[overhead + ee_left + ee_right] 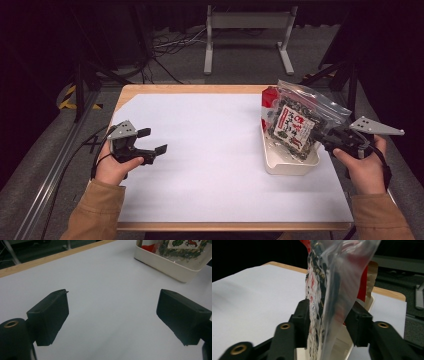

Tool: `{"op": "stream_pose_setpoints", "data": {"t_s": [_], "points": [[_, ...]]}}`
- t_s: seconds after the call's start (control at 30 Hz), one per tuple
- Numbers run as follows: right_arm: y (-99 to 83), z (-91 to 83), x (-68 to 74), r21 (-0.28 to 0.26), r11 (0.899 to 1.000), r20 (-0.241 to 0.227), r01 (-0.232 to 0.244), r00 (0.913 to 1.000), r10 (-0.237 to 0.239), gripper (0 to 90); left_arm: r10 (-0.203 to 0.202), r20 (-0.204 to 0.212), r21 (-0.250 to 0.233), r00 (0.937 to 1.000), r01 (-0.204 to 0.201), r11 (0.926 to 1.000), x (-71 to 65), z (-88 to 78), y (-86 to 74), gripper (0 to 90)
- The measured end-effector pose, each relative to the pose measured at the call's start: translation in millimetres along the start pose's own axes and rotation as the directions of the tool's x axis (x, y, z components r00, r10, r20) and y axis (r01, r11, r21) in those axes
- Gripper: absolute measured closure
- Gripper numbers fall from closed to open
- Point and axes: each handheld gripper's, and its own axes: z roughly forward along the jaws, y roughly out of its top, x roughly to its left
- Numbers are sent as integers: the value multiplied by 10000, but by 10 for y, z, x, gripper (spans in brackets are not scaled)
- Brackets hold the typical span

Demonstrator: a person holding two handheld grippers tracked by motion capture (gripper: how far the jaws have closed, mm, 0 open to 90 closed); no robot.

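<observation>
A clear zip bag (299, 116) of dark dried bits with a red-and-white label stands tilted in a cream tray (290, 165) at the table's right. My right gripper (322, 138) is shut on the bag's lower right edge; in the right gripper view the plastic bag (329, 287) runs up between the two black jaws. A red packet (270, 97) sits behind the bag in the tray. My left gripper (152, 141) hovers open over the white sheet at the left, its jaws wide apart with nothing between them (112, 317).
A white sheet (210, 150) covers most of the wooden table (190, 89). The tray's corner (175, 271) lies ahead of the left gripper. Cables and a metal stand (247, 37) lie on the floor beyond the far edge.
</observation>
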Motion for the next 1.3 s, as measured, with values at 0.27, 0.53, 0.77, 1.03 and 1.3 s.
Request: {"op": "stream_pose_setpoints", "data": {"t_s": [0.27, 0.53, 0.77, 1.03, 1.3], "points": [[-15, -113, 33, -356, 9993, 197, 106, 9998, -99, 405, -23, -87, 101, 10000, 24, 9999, -50, -95, -51, 112], [-46, -391, 190, -76, 9997, 488, 234, 9985, -230, 371, 119, -103, -131, 9999, -120, 9998, -147, -244, -71, 111], [-76, -574, 414, -162, 9987, 344, 481, 9983, -475, 373, 159, -53, -98, 9999, -160, 9998, -198, -329, -167, 110], [-63, -513, 653, -219, 9951, -273, 968, 9949, -973, 373, 217, 98, -98, 9997, -216, 9997, -239, -369, -265, 109], [-115, -251, 838, -239, 9938, -1036, 1085, 9885, -1104, 368, 218, 357, -83, 9991, -215, 9997, -238, -362, -363, 99]]}}
